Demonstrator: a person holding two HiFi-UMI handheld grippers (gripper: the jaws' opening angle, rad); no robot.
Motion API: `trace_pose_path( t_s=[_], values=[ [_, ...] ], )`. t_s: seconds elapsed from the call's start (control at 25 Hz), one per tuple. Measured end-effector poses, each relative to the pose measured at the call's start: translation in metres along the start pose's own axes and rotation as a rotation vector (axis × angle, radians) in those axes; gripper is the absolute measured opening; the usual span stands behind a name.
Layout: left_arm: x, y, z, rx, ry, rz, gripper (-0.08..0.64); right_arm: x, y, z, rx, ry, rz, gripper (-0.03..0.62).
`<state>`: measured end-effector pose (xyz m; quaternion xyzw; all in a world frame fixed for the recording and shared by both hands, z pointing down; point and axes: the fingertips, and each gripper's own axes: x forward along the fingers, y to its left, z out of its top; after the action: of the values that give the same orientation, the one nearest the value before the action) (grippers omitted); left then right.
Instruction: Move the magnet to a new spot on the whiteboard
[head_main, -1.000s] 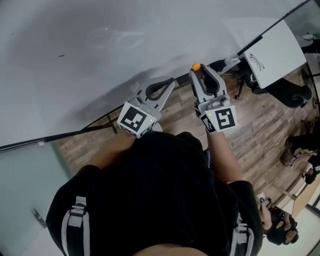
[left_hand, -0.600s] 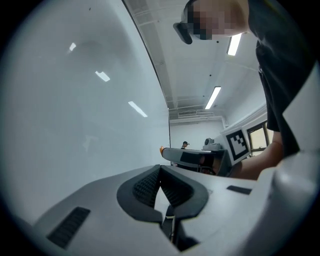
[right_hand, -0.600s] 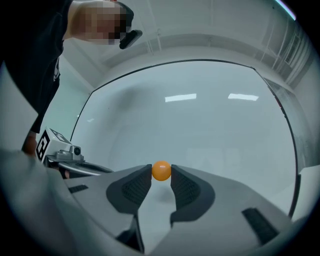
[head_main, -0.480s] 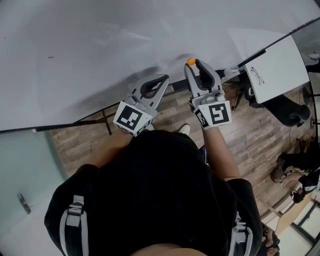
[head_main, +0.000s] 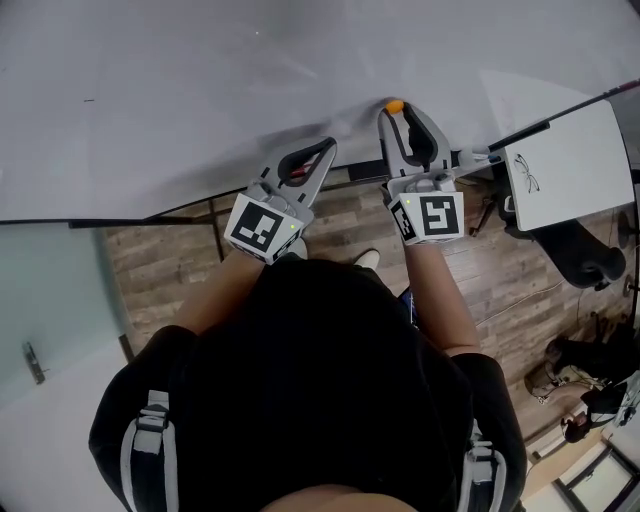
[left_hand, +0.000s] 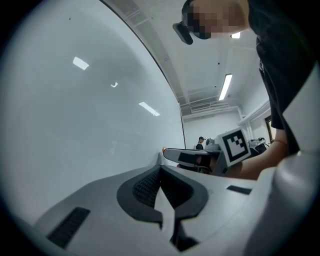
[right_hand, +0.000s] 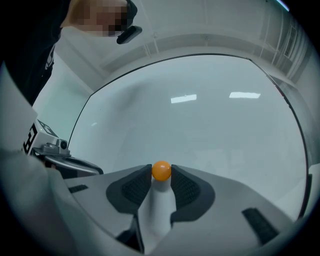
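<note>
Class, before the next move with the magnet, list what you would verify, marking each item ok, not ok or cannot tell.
1. Magnet gripped by right claw: ok, pinched between the tips.
2. Grip depth: not ok, only the very tips hold it, so it may slip.
3. Left claw clear of the work: ok, shut on nothing, off to the side.
4. Whiteboard bare ahead of the magnet: ok.
5. Magnet touching the whiteboard: cannot tell.
</note>
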<state>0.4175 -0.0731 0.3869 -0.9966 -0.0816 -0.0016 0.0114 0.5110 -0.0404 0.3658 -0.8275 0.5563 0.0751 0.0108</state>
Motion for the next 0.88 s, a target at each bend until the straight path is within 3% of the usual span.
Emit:
trace_pose_path(
  t_s=[0.6,0.88],
  values=[
    [0.019,0.001,0.003,0.017,0.017,0.031,0.003,0.009,-0.009,-0.009,-0.081,0.013,0.002,0.12],
    [0.023,0.002,0.002,0.015,0.017,0.038,0.003,-0.002,-0.017,-0.007,-0.047,0.019,0.027,0.123]
  ],
)
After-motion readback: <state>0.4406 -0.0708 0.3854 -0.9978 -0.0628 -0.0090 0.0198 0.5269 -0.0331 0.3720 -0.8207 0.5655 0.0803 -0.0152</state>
